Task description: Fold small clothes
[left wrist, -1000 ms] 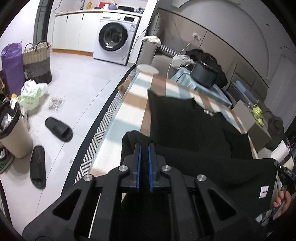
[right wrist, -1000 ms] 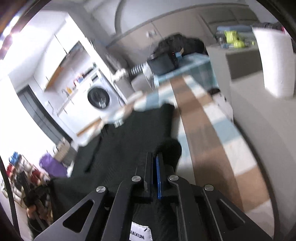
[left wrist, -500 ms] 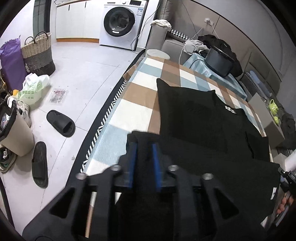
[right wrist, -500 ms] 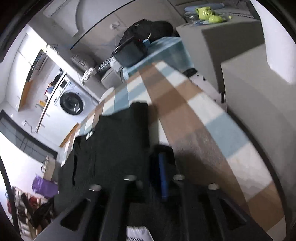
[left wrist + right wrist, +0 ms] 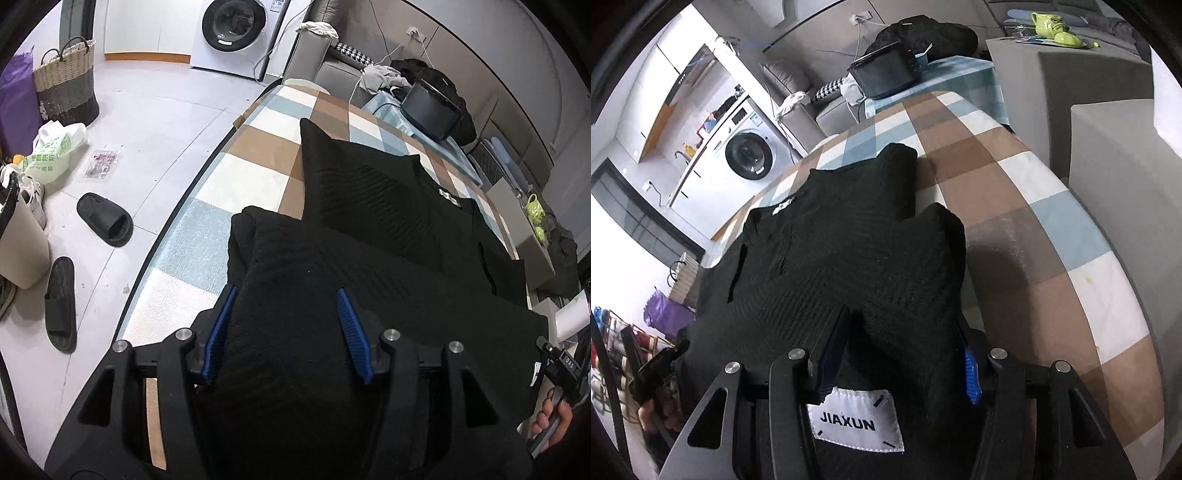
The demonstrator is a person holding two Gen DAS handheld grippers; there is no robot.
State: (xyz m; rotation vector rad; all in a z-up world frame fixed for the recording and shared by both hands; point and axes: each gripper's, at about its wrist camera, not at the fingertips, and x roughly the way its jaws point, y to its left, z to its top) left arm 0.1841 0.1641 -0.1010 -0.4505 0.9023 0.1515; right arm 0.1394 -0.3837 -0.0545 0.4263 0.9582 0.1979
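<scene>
A black knit sweater (image 5: 373,236) lies on the checked table (image 5: 258,170), its lower part folded up over the body. My left gripper (image 5: 284,314) is open, its blue pads wide apart on either side of the folded hem, which lies loose between them. My right gripper (image 5: 901,336) is open too, over the other corner of the sweater (image 5: 849,240). A white JIAXUN label (image 5: 855,421) shows between its fingers. The checked table also shows in the right wrist view (image 5: 1034,221).
The floor left of the table holds black slippers (image 5: 105,219), a woven basket (image 5: 66,85), a bin (image 5: 18,243) and a bag (image 5: 51,155). A washing machine (image 5: 232,33) stands at the back. Grey boxes (image 5: 1108,129) stand right of the table. A black appliance (image 5: 886,74) sits beyond its far end.
Both grippers were shut on the sweater's hem and carried it forward over the body. Both have now opened and let the hem go onto the sweater.
</scene>
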